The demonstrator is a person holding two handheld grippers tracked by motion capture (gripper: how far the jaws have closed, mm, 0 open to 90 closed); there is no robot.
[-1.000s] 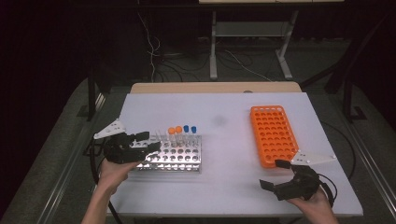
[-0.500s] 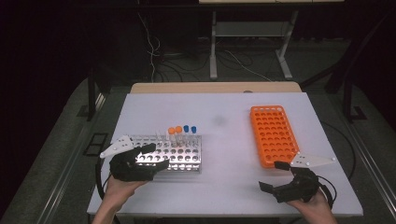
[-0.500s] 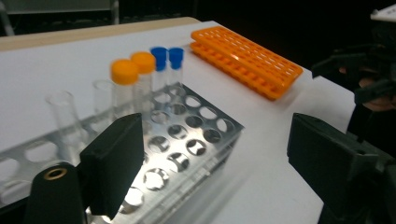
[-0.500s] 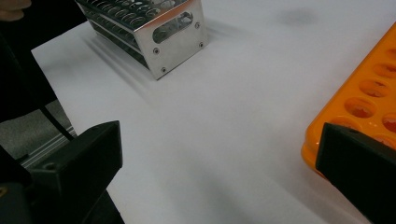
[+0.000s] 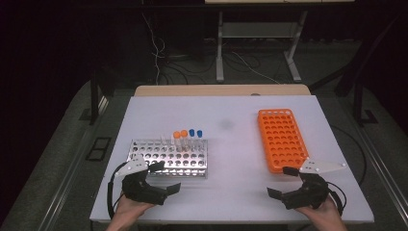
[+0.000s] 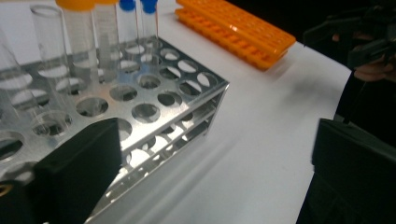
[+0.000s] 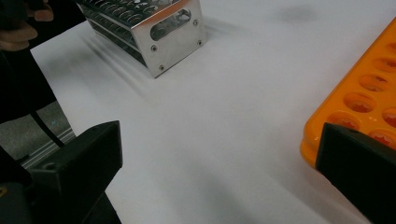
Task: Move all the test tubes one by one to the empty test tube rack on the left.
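a white table (image 5: 240, 139) is carrying two racks. a metal rack (image 5: 168, 158) is sitting on its left half, near the front edge, with capped tubes (image 5: 186, 139) standing in its far right holes. an orange rack (image 5: 282, 139) is lying on the right half, well apart from the metal one, running front to back. bare tabletop is lying between them.
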